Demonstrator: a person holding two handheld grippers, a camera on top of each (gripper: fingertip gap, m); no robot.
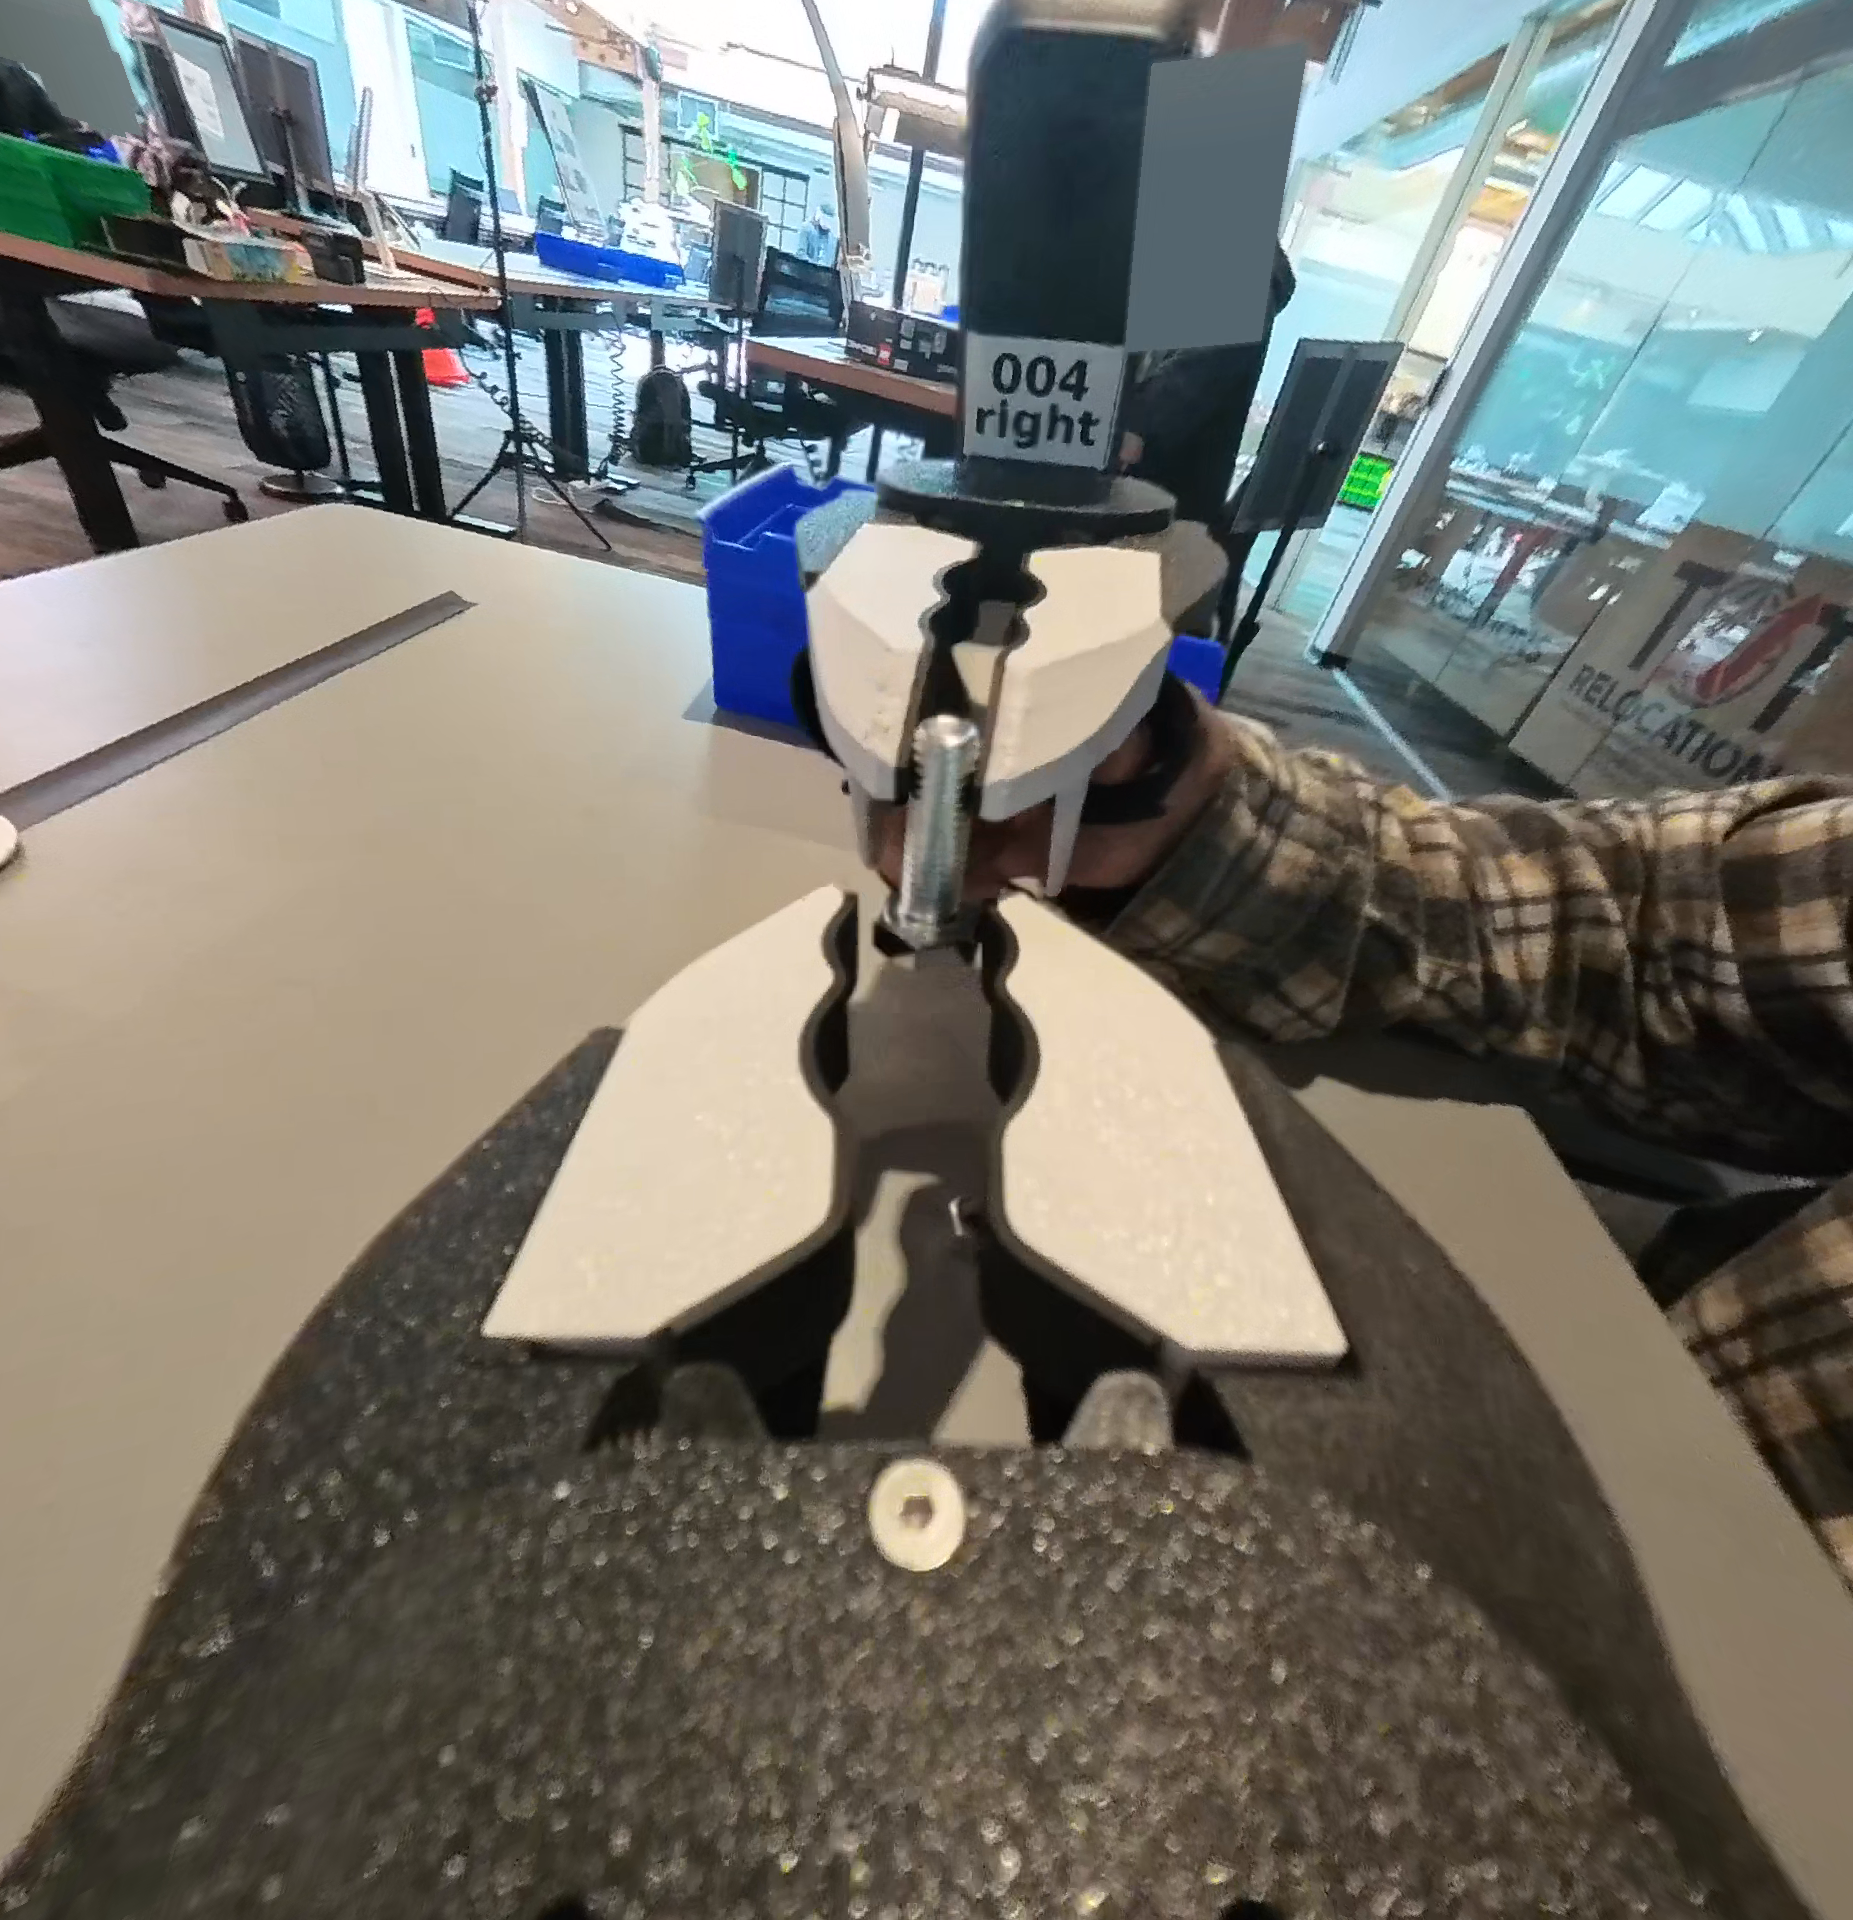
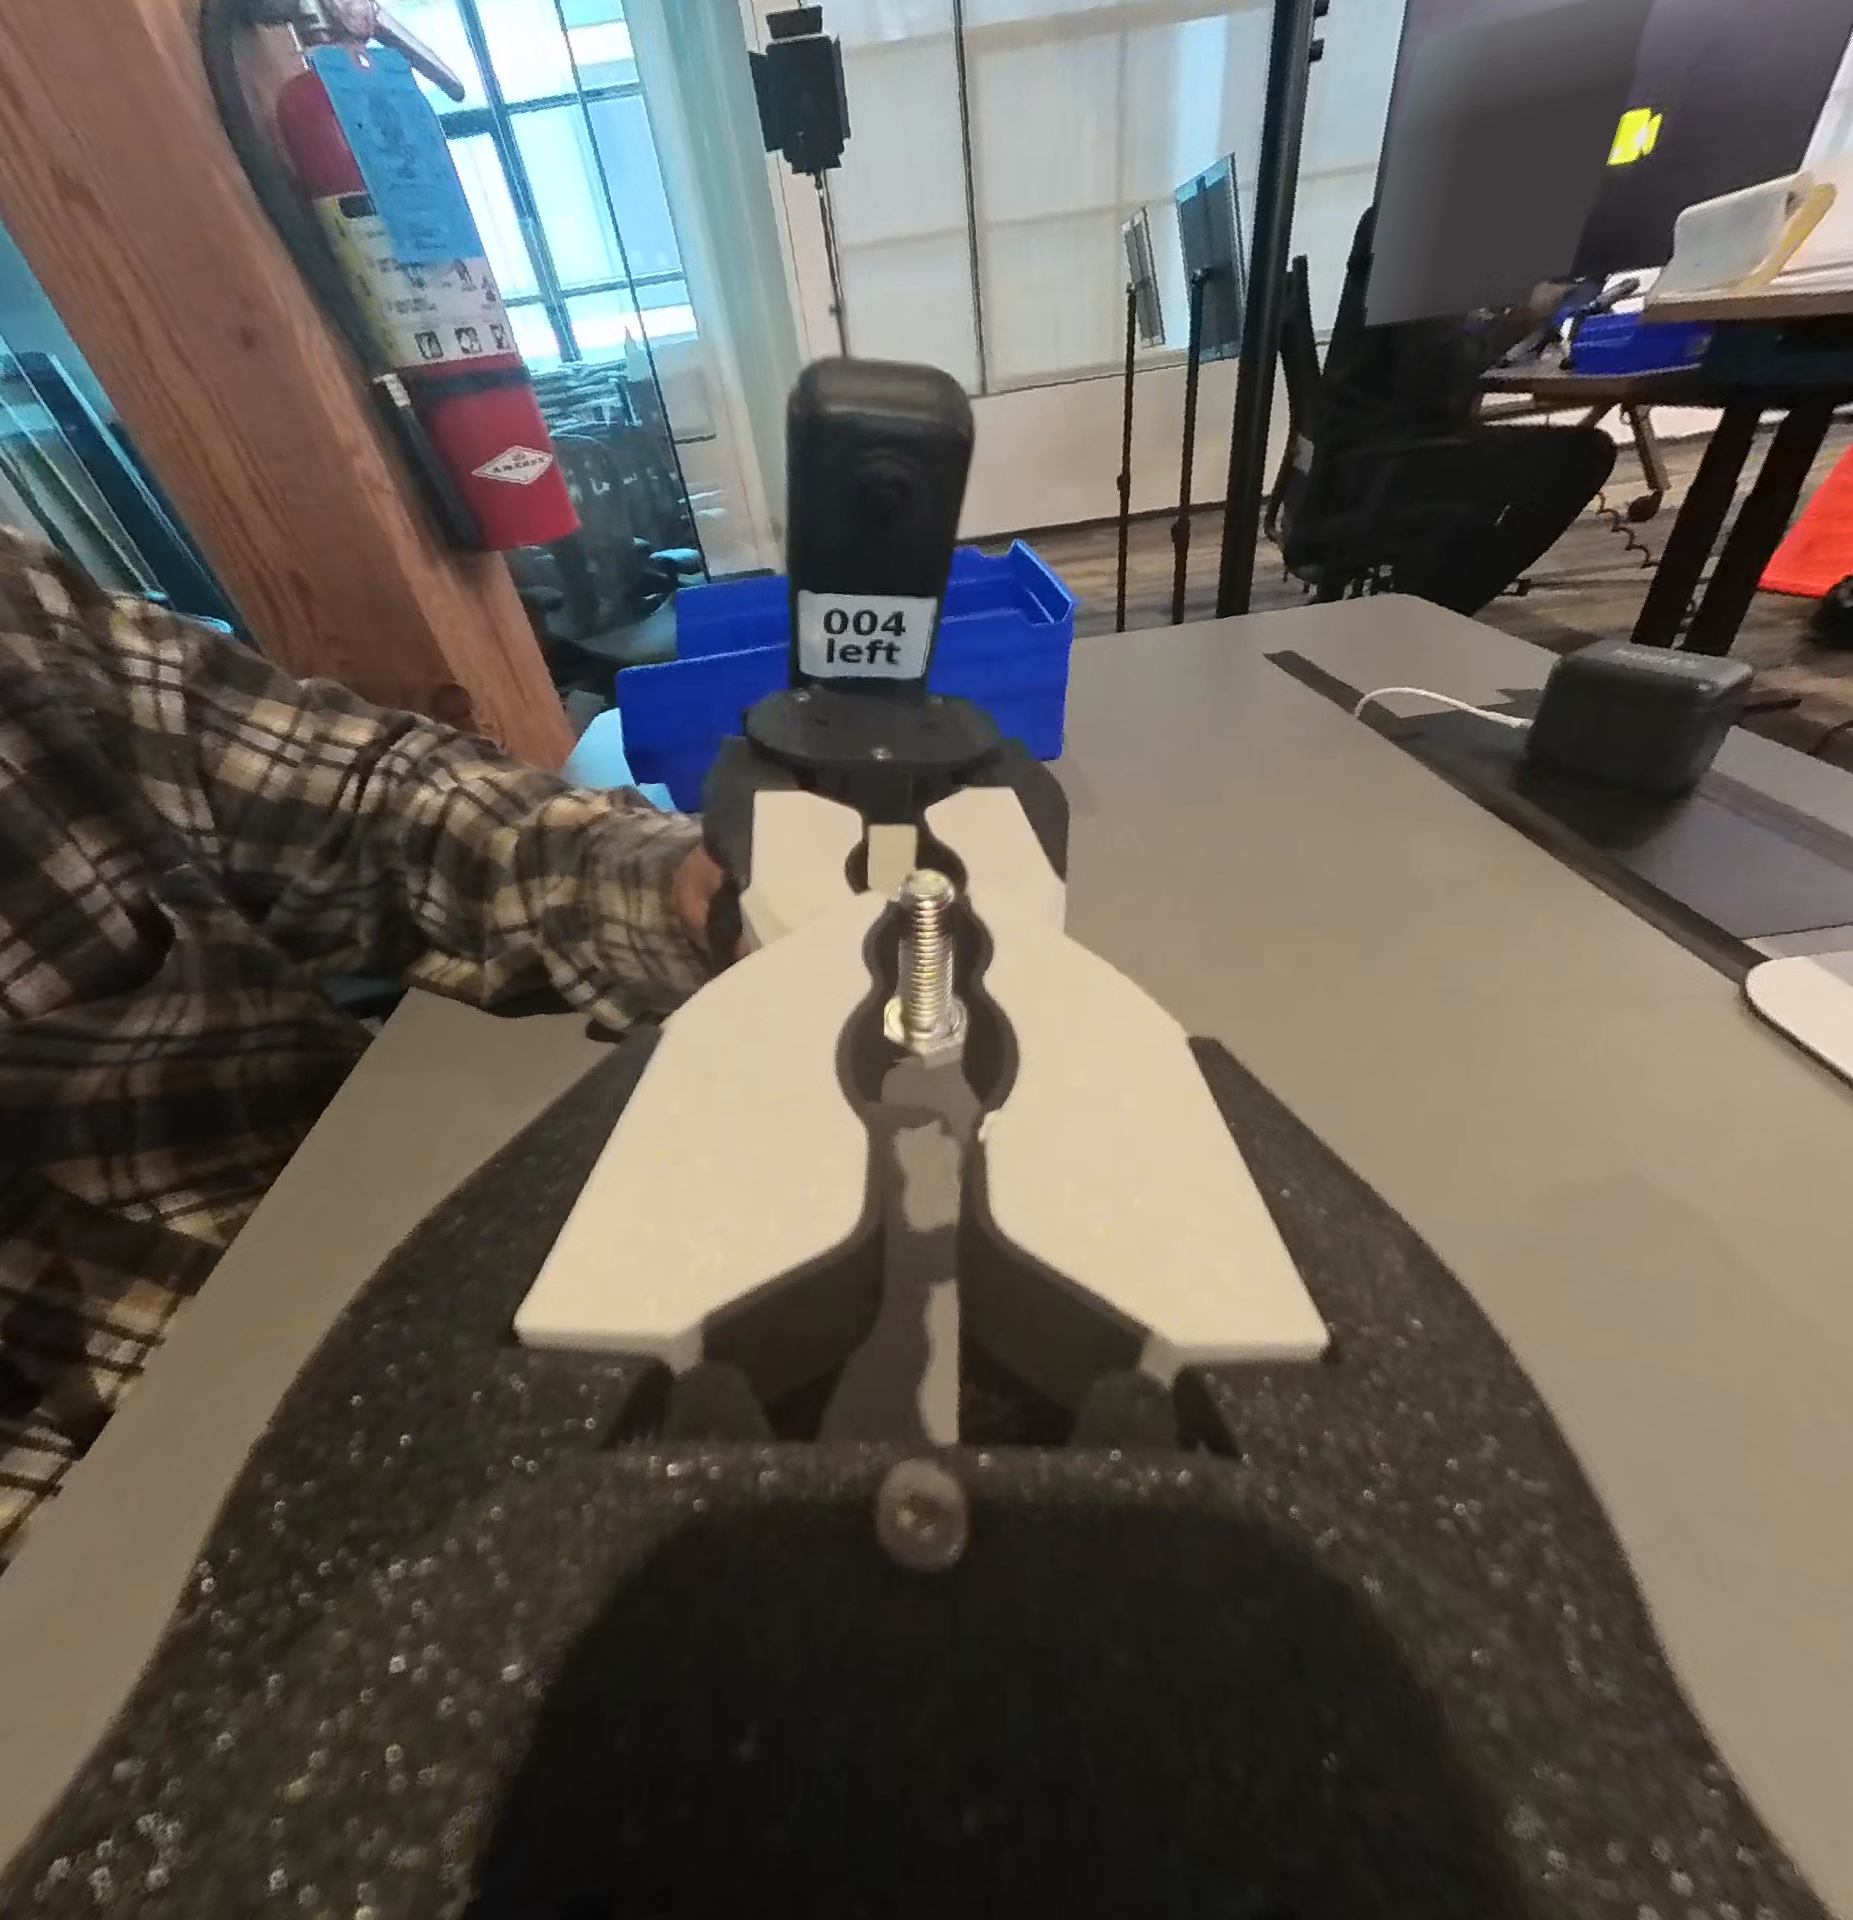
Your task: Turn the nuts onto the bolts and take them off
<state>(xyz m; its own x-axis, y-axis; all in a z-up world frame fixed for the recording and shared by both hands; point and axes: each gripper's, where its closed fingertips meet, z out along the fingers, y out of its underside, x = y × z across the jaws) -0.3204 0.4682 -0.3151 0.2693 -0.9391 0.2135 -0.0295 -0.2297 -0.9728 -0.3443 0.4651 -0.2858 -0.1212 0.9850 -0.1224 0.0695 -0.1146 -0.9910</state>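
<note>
One bolt (image 2: 920, 966) stands upright above the table (image 2: 1317, 1039), hex end down in my right gripper (image 2: 927, 920), which is clenched on it (my left gripper (image 1: 927, 914): grip indeterminable). Step, as I judge it: threading. Next move: hold the bolt steady and rotate squarely.

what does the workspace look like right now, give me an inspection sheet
surface: grey table, mostly bare
job's things: one bolt, hex piece at its lower end, upright between the grippers
clutter: blue bin; dark box
grippers: left gripper and right gripper face each other, fingers close around the bolt; grip unclear
cables: white cable running to the dark box
surroundings: office desks, fire extinguisher, plaid sleeve
</note>
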